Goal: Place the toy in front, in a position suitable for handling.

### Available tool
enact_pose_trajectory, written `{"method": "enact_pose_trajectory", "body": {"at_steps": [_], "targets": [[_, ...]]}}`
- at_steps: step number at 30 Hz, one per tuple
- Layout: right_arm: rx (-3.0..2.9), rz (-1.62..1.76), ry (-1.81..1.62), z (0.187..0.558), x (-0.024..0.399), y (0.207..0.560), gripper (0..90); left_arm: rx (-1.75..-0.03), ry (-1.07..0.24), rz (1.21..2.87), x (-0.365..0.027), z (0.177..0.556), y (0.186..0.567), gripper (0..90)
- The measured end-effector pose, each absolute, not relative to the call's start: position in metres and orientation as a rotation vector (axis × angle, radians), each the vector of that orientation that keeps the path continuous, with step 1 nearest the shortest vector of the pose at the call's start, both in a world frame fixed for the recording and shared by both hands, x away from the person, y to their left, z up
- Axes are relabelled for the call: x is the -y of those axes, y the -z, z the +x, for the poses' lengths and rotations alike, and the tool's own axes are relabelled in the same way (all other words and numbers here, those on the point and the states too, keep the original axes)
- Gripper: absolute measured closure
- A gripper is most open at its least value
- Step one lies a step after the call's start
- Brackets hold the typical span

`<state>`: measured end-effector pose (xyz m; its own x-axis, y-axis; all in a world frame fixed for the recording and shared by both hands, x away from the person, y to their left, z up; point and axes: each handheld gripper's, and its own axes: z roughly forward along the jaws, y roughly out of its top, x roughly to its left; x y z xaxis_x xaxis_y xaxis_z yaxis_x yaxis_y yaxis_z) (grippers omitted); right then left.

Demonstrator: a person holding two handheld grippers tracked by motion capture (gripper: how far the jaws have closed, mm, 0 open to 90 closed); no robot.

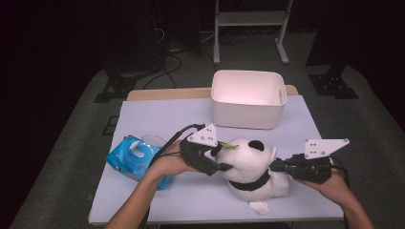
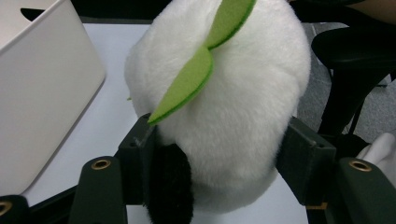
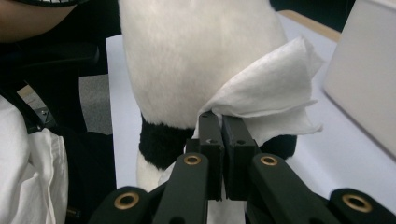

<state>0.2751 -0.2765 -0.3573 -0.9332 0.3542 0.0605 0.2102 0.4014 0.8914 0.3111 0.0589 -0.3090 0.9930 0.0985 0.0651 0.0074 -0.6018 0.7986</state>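
Note:
A white and black panda plush [image 1: 248, 164] with a green felt leaf [image 2: 187, 88] on its head lies in the middle of the table. My left gripper [image 1: 218, 160] has its jaws on either side of the plush head [image 2: 243, 93], and both pads [image 2: 303, 156] press into the fur. From the right, my right gripper [image 1: 273, 165] is shut on a white wipe [image 3: 271, 93]. The wipe rests against the plush's white body [image 3: 201, 56], just above its black band.
A white bin [image 1: 248, 98] stands at the back of the table [image 1: 157, 114], behind the plush. A blue wipes pack [image 1: 133, 157] lies at the left, beside my left forearm. A small white scrap [image 1: 260, 207] sits near the table's front edge.

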Motion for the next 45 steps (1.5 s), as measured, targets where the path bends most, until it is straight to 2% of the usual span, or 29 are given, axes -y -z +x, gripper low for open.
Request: {"method": "enact_pose_trajectory", "body": {"at_steps": [14,21,28,40,45], "targets": [[-2.452,0.376,-1.602,0.276,0.267,0.303,87.3,-0.043,-0.135,2.242,-0.039,0.311,0.303,37.7],[-2.449,0.466,-1.628,0.280,0.280,0.324,87.4,-0.065,-0.113,2.214,-0.032,0.314,0.306,28.2],[-2.448,0.504,-1.636,0.279,0.287,0.335,87.4,-0.083,-0.102,2.205,-0.031,0.317,0.307,24.4],[-2.479,0.568,-1.592,0.276,0.296,0.356,87.3,-0.099,-0.104,2.189,-0.034,0.318,0.309,30.8],[-2.473,0.542,-1.599,0.274,0.294,0.348,87.2,-0.092,-0.115,2.197,-0.033,0.317,0.306,31.4]]}}
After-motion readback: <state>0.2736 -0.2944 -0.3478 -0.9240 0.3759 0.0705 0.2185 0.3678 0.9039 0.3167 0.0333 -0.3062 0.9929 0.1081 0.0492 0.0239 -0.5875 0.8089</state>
